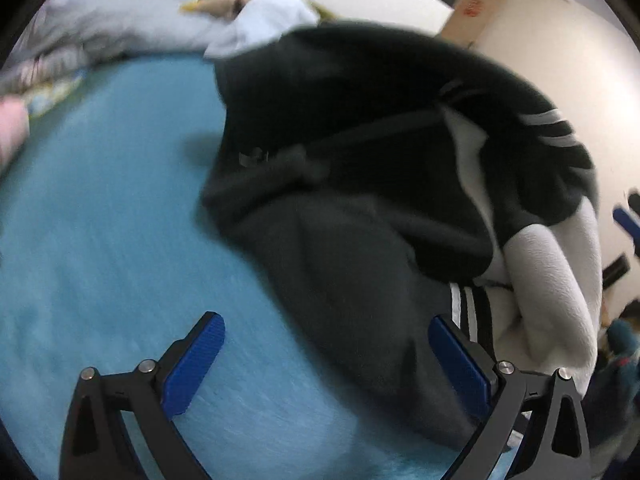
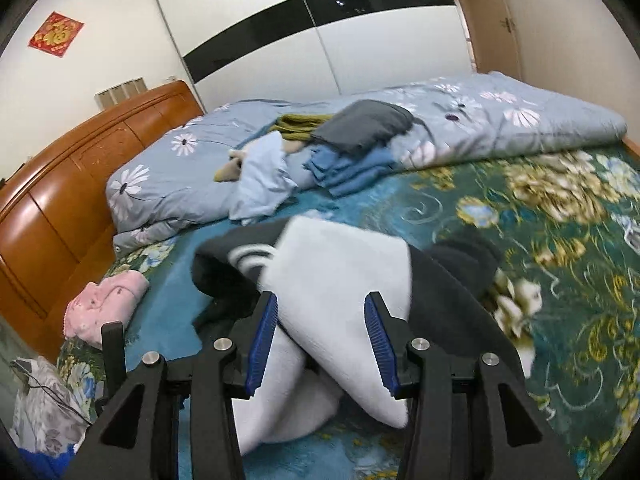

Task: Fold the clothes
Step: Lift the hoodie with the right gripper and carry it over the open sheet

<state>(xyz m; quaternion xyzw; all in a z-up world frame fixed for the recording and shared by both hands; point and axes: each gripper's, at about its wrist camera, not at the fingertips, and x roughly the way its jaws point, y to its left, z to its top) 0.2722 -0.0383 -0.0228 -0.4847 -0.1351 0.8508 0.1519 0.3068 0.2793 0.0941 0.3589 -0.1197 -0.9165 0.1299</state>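
A black jacket [image 1: 360,160] with white stripes and white fleece lining lies bunched on the teal bed sheet [image 1: 100,240]. My left gripper [image 1: 326,360] is open wide just above the sheet. Its right finger sits over the jacket's grey-black hem and its left finger over bare sheet. In the right wrist view the jacket [image 2: 340,272] shows its white lining. My right gripper [image 2: 320,344] hovers over that white fold, its fingers half apart. The fabric spreads wider than the gap and is not pinched. Both views are blurred by motion.
A grey-blue floral quilt [image 2: 500,120] is heaped along the far side of the bed, with several folded clothes [image 2: 360,136] and a light-blue garment [image 2: 264,176] on it. A pink garment [image 2: 108,304] lies near the wooden headboard [image 2: 80,168]. Flower-patterned sheet [image 2: 560,240] stretches to the right.
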